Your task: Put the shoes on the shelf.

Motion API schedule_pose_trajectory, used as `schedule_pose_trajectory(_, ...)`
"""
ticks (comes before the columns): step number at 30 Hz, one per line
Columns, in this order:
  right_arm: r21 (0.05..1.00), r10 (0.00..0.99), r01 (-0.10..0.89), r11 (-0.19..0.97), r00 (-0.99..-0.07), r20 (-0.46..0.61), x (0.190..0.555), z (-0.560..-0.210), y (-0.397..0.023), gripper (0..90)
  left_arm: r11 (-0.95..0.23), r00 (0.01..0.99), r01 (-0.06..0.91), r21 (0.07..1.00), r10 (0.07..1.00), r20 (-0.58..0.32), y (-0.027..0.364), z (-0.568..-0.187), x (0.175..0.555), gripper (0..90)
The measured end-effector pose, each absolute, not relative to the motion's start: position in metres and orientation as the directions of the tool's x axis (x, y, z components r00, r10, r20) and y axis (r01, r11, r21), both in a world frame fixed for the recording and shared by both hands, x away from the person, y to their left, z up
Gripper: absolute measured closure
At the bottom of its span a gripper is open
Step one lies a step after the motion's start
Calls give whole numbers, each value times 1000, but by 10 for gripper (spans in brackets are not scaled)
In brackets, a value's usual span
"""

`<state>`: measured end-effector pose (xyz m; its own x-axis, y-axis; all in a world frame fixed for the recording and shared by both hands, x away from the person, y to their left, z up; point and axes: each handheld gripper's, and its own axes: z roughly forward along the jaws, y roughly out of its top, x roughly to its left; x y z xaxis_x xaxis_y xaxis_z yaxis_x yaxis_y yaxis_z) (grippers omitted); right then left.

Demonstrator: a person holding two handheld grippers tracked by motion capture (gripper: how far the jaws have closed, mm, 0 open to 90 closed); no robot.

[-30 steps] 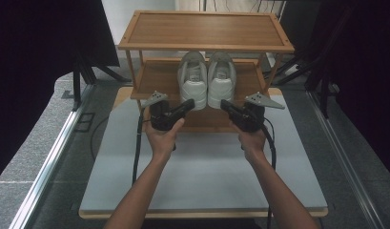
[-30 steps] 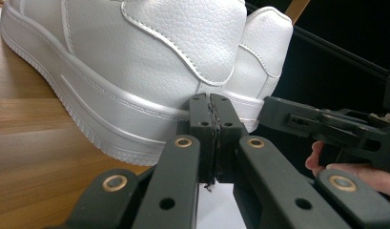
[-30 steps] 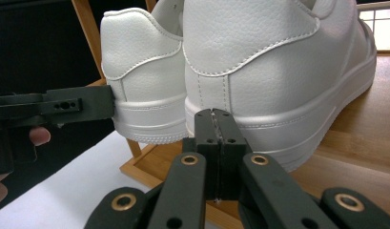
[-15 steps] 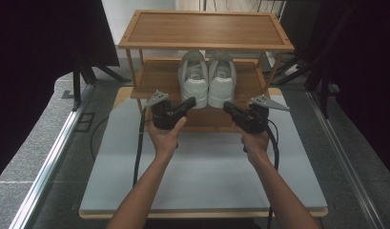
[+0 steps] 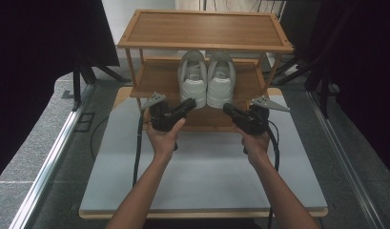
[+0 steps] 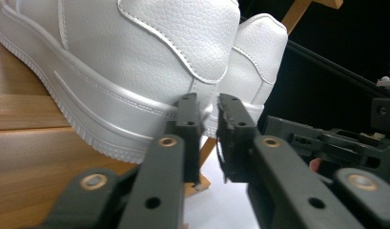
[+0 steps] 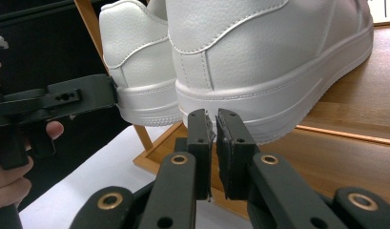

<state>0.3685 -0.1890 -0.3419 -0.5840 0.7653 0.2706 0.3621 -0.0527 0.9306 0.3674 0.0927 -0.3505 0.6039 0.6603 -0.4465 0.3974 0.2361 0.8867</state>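
Observation:
Two white sneakers stand side by side on the middle shelf of a wooden rack (image 5: 207, 28), heels toward me. My left gripper (image 5: 190, 102) points at the heel of the left sneaker (image 5: 192, 78). Its jaws have just been opening. In the left gripper view they (image 6: 209, 102) stand a narrow gap apart with nothing between them, just short of the heel (image 6: 135, 57). My right gripper (image 5: 227, 108) points at the right sneaker (image 5: 221, 78). Its jaws (image 7: 210, 117) have also parted slightly and hold nothing, just below that heel (image 7: 259, 52).
The rack stands at the far end of a pale tabletop (image 5: 202, 176), with a bare top shelf and a lowest shelf under the grippers. Rack posts (image 5: 133, 71) flank the shelves. Cables (image 5: 138, 148) trail back from both grippers. Dark curtains hang on both sides.
Both hands stay almost where they were in front of the sneakers' heels; the right gripper has edged slightly to the right. The sneakers have not moved.

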Motion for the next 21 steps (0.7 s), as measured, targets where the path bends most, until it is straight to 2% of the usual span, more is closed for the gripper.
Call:
schedule_pose_trajectory(5, 932, 764, 357, -64, -583, 276, 365, -340, -191, 821, 253, 623, 404, 879, 628, -467, 107, -352, 362, 704)
schedule_pose_trajectory(10, 939, 761, 336, -68, -592, 266, 360, -340, -193, 768, 234, 635, 406, 883, 622, -457, 121, -358, 354, 637)
schedule_pose_trajectory(12, 946, 759, 316, -80, -595, 263, 355, -346, -195, 687, 234, 630, 409, 882, 627, -458, 125, -361, 351, 580)
schedule_pose_trajectory(21, 952, 745, 290, -96, -613, 262, 340, -366, -210, 544, 205, 610, 435, 877, 649, -454, 143, -379, 330, 450)
